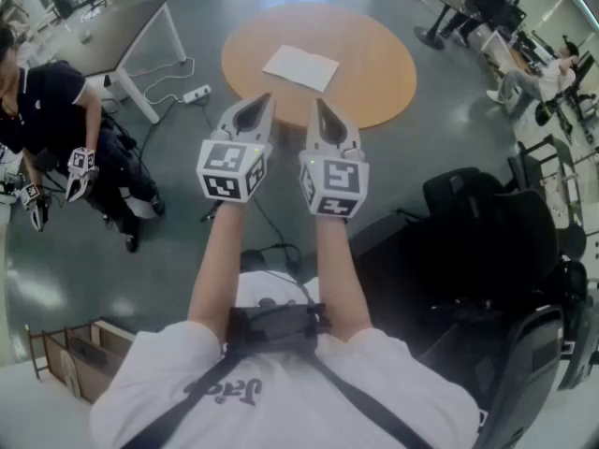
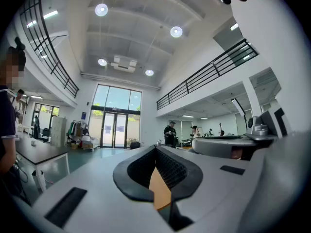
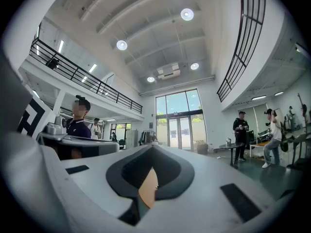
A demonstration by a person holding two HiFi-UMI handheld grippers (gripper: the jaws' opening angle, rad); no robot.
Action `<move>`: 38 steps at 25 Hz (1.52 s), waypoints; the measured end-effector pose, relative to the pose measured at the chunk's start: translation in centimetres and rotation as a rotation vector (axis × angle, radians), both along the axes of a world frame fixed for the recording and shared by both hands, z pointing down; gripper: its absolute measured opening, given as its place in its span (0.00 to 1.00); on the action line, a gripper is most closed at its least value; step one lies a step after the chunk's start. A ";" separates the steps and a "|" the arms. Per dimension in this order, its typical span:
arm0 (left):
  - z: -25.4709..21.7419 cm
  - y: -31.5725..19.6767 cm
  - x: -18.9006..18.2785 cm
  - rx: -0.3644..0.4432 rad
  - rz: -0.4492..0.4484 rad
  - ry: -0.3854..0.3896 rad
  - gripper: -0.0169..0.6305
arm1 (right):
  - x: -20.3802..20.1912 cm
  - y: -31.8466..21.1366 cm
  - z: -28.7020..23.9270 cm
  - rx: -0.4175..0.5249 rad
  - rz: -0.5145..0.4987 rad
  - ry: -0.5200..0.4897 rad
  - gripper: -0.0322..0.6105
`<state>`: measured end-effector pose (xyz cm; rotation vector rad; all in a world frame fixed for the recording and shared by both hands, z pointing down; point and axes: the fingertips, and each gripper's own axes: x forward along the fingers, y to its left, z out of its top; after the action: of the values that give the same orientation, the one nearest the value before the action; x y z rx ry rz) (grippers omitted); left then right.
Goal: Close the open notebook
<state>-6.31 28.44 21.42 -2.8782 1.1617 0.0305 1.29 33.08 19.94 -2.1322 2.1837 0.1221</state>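
Notebook (image 1: 300,67): lying open and flat on round table (image 1: 374,82), far beyond both grippers | left gripper (image 1: 265,101): jaws clenched, empty | right gripper (image 1: 321,107): jaws clenched, empty, just beside the left, held over floor short of table

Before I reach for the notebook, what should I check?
1. The notebook lies open on the table: ok.
2. The left gripper is empty: ok.
3. The right gripper is empty: ok.
4. Jaws apart to take a page edge: not ok, both shut.
5. Grippers at the notebook: not ok, both held short of it.
6. Which half to fold over: cannot tell.
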 end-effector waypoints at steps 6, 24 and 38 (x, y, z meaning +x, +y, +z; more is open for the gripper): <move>0.1 -1.1 0.0 -0.013 -0.001 0.009 0.05 | 0.5 -1.2 0.5 -0.018 0.010 -0.009 0.06; -2.0 -19.1 0.2 0.009 0.125 0.030 0.05 | 0.4 -18.8 -1.7 0.043 0.080 -0.090 0.06; 3.5 -32.3 -3.3 -0.168 0.125 0.030 0.05 | -1.4 -30.2 1.2 -0.060 0.159 -0.015 0.06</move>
<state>-9.62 -3.87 24.88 -3.1048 1.0335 -0.0218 -0.09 2.86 21.13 -2.3296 2.0330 0.0516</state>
